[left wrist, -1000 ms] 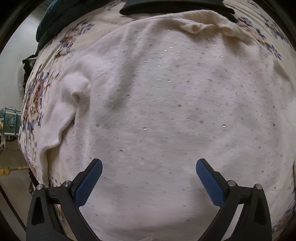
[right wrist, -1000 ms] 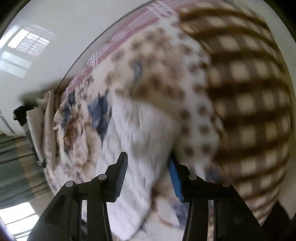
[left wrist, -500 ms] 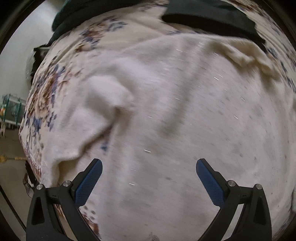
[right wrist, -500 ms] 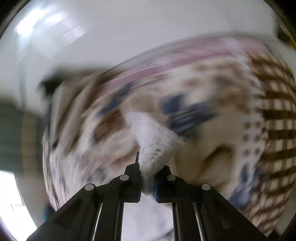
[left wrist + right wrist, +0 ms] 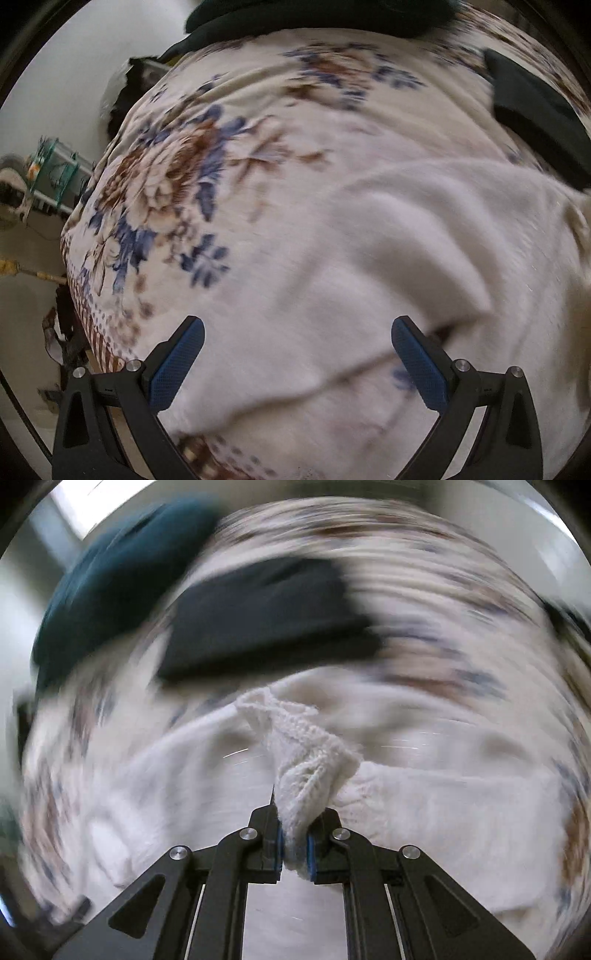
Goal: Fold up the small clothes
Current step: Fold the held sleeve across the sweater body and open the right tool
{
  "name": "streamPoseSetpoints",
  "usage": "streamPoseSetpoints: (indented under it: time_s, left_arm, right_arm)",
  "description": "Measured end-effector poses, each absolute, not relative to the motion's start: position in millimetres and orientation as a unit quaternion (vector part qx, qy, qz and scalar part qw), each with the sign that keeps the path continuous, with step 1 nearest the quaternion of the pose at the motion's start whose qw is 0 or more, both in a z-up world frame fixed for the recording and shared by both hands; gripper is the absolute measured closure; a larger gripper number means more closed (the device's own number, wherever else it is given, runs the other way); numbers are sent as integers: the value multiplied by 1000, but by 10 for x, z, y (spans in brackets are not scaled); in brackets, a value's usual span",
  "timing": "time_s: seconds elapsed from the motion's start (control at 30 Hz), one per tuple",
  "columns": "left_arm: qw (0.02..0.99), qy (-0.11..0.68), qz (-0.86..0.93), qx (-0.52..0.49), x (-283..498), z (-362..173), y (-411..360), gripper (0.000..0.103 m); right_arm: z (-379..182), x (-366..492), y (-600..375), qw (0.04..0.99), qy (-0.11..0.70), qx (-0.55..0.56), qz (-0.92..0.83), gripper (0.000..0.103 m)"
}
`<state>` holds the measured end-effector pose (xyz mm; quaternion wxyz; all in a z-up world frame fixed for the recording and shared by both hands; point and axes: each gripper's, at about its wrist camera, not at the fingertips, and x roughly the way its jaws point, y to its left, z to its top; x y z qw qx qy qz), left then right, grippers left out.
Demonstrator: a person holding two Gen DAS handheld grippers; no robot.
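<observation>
A white knit sweater [image 5: 388,266] lies spread on a floral bedspread [image 5: 207,155]. My left gripper [image 5: 295,354] is open and empty, hovering over the sweater's left sleeve near its edge. My right gripper [image 5: 294,840] is shut on a bunched knit edge of the white sweater [image 5: 306,768] and holds it above the rest of the garment. The right wrist view is heavily motion-blurred.
A folded black garment [image 5: 266,616] lies on the bedspread beyond the sweater, also in the left wrist view [image 5: 539,122]. A dark teal garment [image 5: 110,576] sits at the far left. The bed's edge and floor clutter [image 5: 44,173] are at the left.
My right gripper closed on the sweater's knit edge and swung it over the garment. My left gripper moved left from the sweater's body to its sleeve, staying open.
</observation>
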<state>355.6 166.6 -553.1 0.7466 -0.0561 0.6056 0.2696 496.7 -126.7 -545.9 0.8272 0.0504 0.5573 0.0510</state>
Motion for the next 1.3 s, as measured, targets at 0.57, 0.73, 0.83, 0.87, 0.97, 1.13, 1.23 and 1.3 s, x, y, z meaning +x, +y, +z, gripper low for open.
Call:
streamPoseSetpoints:
  time_s: [0.57,0.73,0.83,0.87,0.97,1.13,1.23,1.3]
  left_arm:
    - [747,581,276,-167,2850,-5154,2829,0]
    - [720,584,284,-246,2126,-5092,3246,0]
    - [693,590,289,-298,1680,-5306,3439,0]
    - [677,593,284,-331,1509,-5467,3514,0]
    - [634,593,279,-412,1218,-5848,3595,1]
    - [598,582,254,-489,1242,-6282,3479,92]
    - [638,548,269,-471,1364,-6022,3523,98]
    - [667,513,283,-460,1406,-5755,3713,98]
  right_arm:
    - [-5529,4694,-285,748,640,102,142,36]
    - [-5243,4384,-986,750,644,124,84,32]
    - [-5267,4272,-1159,741,652,144,68,25]
    - [-5294,4228,-1216,736,656,155,63,24]
    - [-5487,4132,-1293,716,675,172,40,24]
    - [-5724,4007,-1135,702,692,165,34,24]
    - [-5799,3959,-1034,697,701,146,37,25]
    - [-5807,3951,-980,697,703,136,37,25]
